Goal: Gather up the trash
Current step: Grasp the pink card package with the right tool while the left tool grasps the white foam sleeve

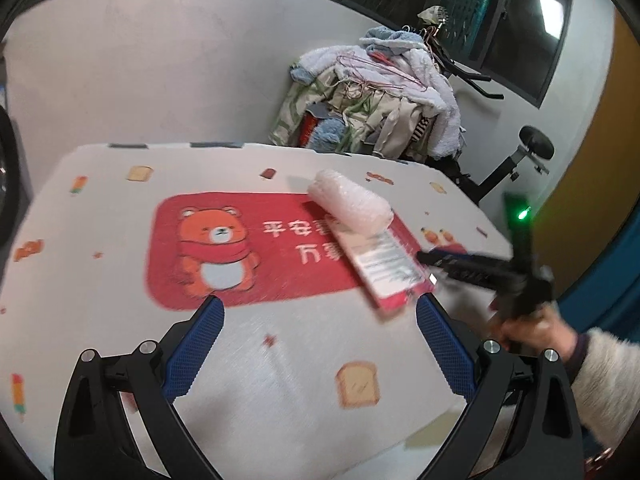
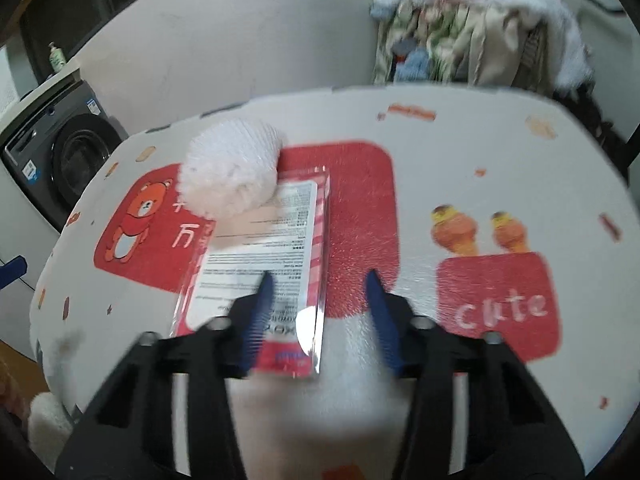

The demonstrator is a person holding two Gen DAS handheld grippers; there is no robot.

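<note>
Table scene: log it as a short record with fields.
surface: table under a cartoon-print cloth
trash: white foam roll; red-edged packet
relation: roll lies on packet's far end
left gripper: jaws open, empty
right gripper: jaws apart, astride packet's near right edge, not clamped
background: laundry pile

Table (image 1: pixel 280 360), printed cloth: flat red packet (image 2: pixel 256 264), white foam roll (image 2: pixel 230 168) atop.

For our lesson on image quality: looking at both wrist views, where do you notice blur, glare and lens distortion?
Left wrist view: motion blur smears the red-and-white packet and tablecloth; the window reflects a bright light; fisheye curves the table edge. Right wrist view: blurrier overall, especially the laundry pile; glare flashes on the packet's foil corner.
</note>
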